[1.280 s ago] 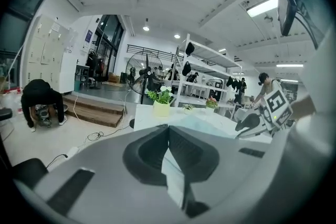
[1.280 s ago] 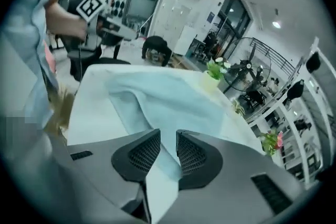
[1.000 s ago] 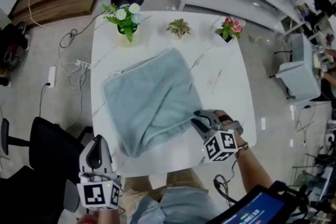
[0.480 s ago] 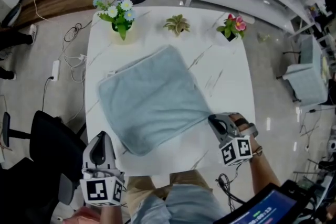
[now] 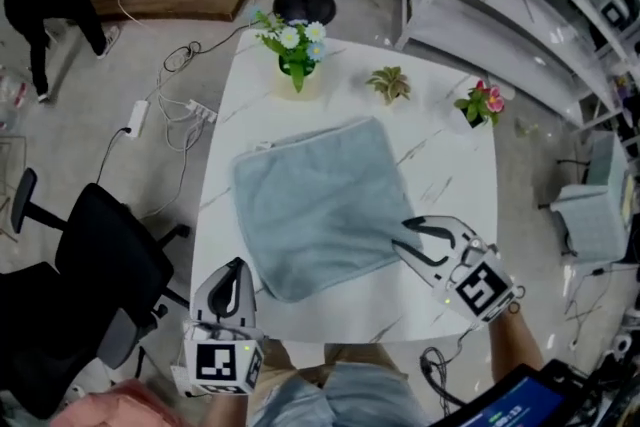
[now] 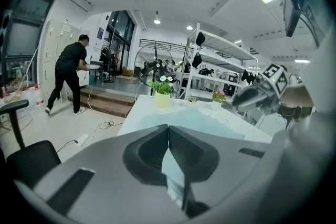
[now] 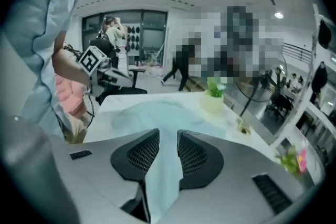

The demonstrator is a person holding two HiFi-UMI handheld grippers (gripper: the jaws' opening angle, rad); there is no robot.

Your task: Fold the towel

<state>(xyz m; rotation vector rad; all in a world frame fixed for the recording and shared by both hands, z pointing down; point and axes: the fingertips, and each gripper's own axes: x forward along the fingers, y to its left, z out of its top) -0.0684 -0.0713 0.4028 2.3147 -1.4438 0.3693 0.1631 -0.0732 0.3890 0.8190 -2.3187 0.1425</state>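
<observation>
Where the near edge of the white marble table point(image 5: 440, 150) ran through the lower left of the head view, the left gripper point(image 5: 234, 267) was held with its jaws pressed together and nothing gripped. At the centre, the towel point(image 5: 320, 205) was spread flat and turned askew on the table. At the lower right, the right gripper point(image 5: 400, 233) was set at the towel's right corner. Its jaws were partly apart, having just been opening, and pale cloth was seen in the gap but not pinched.

The fold would probably be served best if both near corners were pinched deeply, raised together and laid squarely on the far edge.

Whether the towel was already doubled could not be told. Its near edge was masked by the jaws in both gripper views, and the right forearm point(image 5: 503, 347) was cut off at the bottom edge.
</observation>
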